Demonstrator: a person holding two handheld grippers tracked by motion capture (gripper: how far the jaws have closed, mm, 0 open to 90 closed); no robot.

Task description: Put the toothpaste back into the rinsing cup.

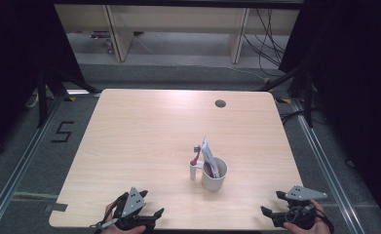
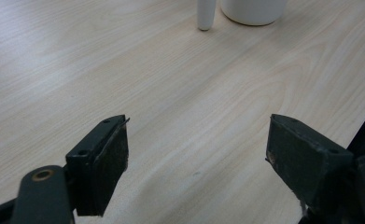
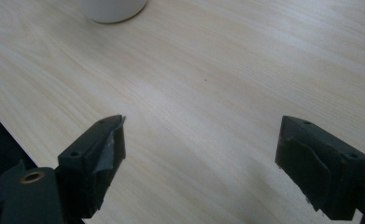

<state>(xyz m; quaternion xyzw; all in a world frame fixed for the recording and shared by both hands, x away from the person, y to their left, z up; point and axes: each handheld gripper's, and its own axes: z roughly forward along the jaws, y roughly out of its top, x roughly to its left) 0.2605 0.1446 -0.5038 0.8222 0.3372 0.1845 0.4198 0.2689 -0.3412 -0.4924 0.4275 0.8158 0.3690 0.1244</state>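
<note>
Left gripper and right gripper at table near edge, jaws spread wide, empty. Cup with toothpaste tube mid-table; approach slowly, avoid tipping.

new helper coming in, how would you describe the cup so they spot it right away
Start from the light wooden table and look right of centre, toward the near edge. There stands a white cup, upright, with a white tube sticking out of it. The slim white toothbrush stands beside its left; the cup is the wide round one.
</note>
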